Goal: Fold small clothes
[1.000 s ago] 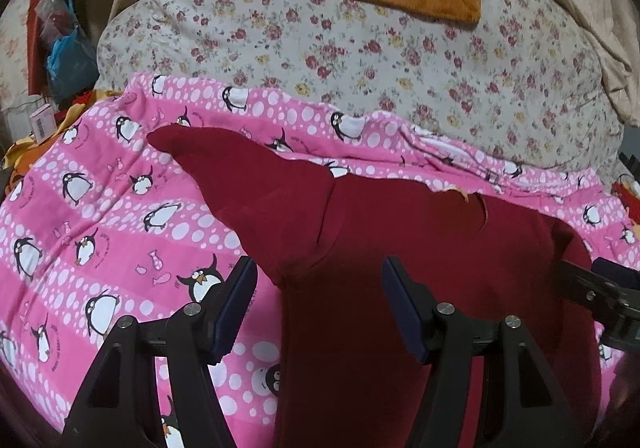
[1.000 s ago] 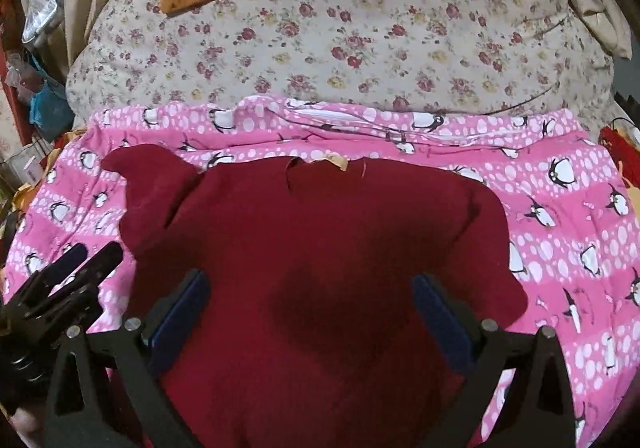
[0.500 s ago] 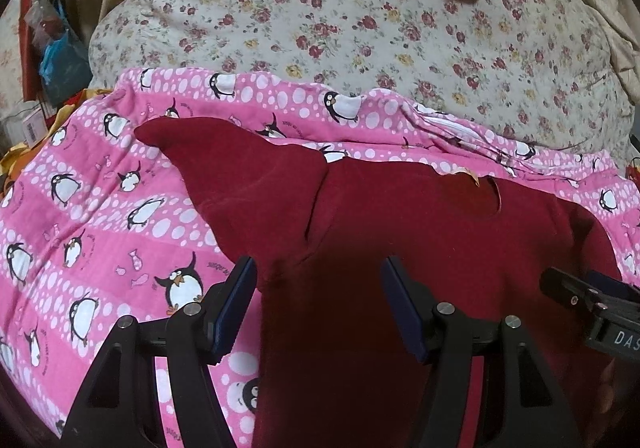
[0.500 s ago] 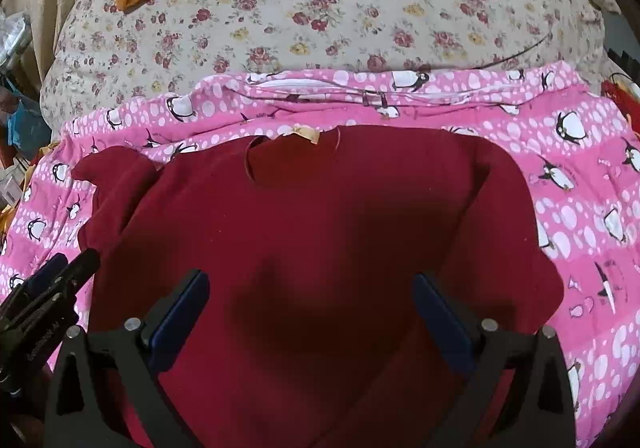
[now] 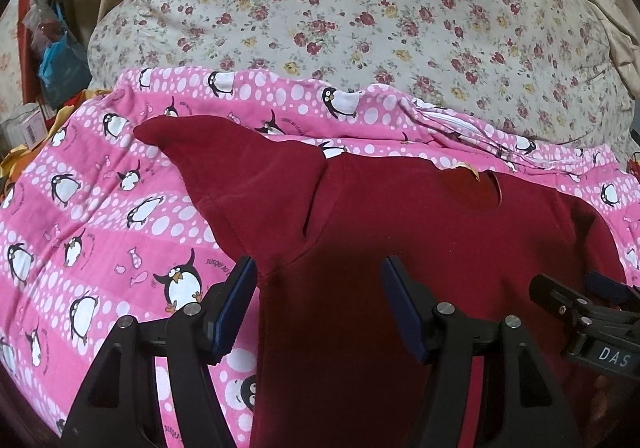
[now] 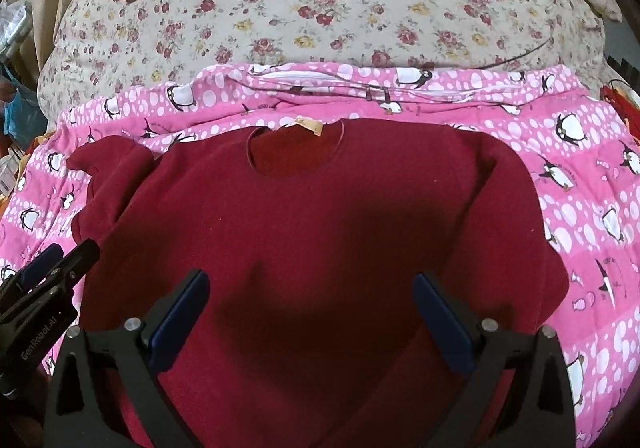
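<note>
Both gripper sets, left [image 5: 318,304] and right [image 6: 310,312], stay spread, now nearer the maroon shirt [image 6: 320,216].

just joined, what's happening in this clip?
A person with two handheld grippers is about to fold a dark red sweater spread flat on a pink penguin blanket. The left gripper and right gripper are both open over its lower half, holding nothing. No fold yet.

Left tongs [image 5: 318,304] agape; right tongs [image 6: 310,322] agape, side by side.
</note>
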{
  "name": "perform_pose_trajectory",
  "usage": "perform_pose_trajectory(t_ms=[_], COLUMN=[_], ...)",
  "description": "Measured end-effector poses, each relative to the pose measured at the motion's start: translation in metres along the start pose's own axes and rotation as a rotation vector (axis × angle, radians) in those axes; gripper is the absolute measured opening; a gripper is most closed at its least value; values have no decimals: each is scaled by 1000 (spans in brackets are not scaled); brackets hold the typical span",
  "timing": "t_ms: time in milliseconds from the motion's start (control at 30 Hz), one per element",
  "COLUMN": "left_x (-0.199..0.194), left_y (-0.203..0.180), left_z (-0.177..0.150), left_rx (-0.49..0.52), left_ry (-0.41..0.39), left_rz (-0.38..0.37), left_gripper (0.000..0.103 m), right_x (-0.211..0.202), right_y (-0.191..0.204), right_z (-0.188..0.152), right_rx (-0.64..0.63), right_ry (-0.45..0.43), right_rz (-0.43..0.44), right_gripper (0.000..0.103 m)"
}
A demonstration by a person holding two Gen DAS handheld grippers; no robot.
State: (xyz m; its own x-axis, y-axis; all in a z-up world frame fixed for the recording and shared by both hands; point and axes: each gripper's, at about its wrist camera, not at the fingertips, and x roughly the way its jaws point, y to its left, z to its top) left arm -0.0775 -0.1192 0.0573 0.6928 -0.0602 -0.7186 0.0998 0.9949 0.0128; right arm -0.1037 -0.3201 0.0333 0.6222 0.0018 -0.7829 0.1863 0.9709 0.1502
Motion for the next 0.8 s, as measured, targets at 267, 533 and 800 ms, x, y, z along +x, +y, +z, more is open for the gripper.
perform_pose_trajectory(t_ms=[267, 533, 800], left_x=[2, 3, 4], left_y=[1, 2, 2], left_z=[0, 0, -1], left_rx=[-4, -2, -1], left_ry=[8, 5, 6], left_rz=[0, 0, 0], left_gripper=[45, 45, 45], right_x=[5, 6, 8], right_y=[0, -1, -1], right_z=[0, 0, -1], right_rx=[-2, -2, -1], right_ry=[15, 16, 28], right_rz=[-10, -12, -22], right_gripper=[103, 103, 103])
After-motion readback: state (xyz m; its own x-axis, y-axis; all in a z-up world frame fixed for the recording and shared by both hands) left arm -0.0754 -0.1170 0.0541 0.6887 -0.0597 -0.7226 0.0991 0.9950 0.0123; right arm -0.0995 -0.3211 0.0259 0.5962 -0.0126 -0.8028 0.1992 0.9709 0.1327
